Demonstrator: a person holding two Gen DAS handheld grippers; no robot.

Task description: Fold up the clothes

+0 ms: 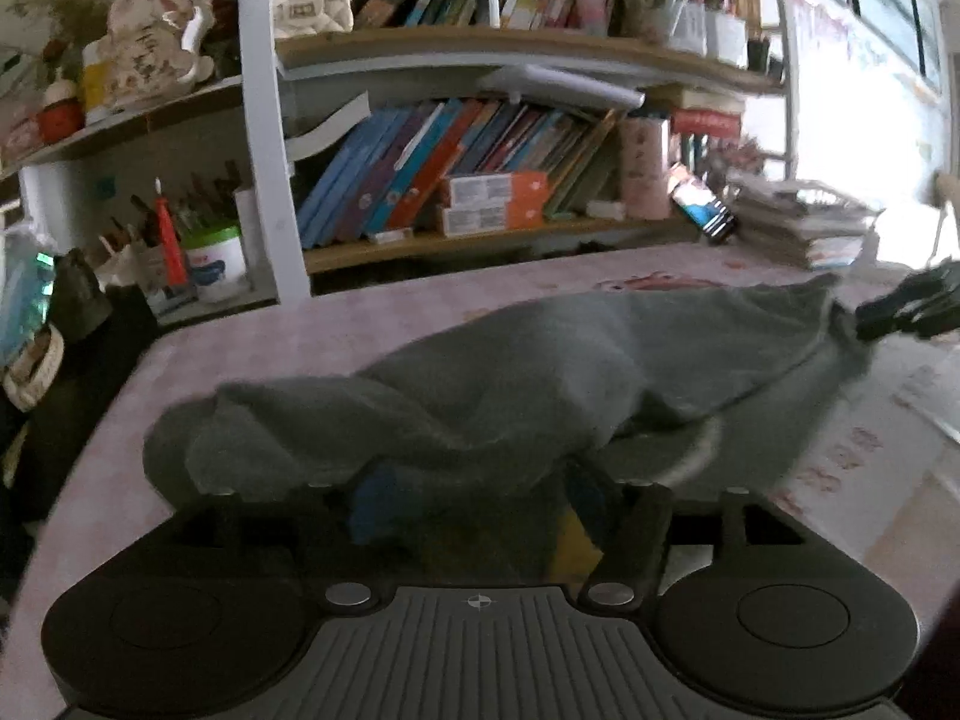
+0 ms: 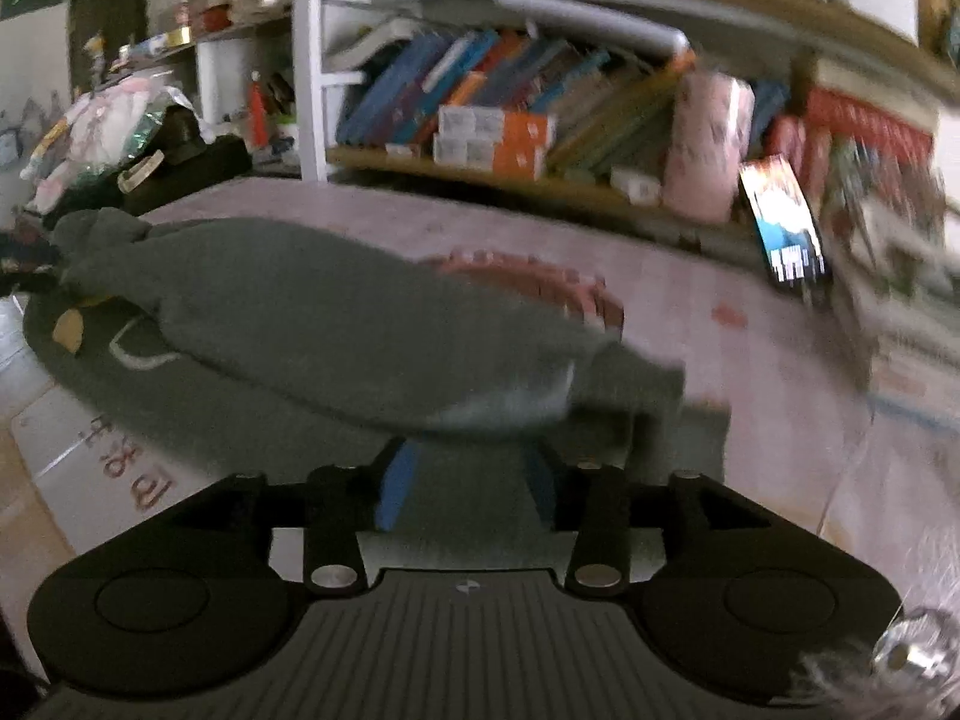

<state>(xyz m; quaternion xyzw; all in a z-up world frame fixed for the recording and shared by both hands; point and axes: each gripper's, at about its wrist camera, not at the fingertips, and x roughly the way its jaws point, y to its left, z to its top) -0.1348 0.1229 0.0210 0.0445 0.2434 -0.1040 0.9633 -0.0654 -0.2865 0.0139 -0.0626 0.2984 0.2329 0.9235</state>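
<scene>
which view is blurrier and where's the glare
Right wrist view: heavier motion smear, worst on the bookshelf at right and along the grey garment. Left wrist view: sharper books, mild blur on the garment, and the window at upper right is blown out white. Both views bend straight shelf lines, fisheye style.

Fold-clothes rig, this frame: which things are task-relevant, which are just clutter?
In the job:
grey garment
left tool, shut on it
right tool, shut on it
pink table cover beneath

Lying about:
leaning books
orange-white boxes
red pen
white tub
</scene>
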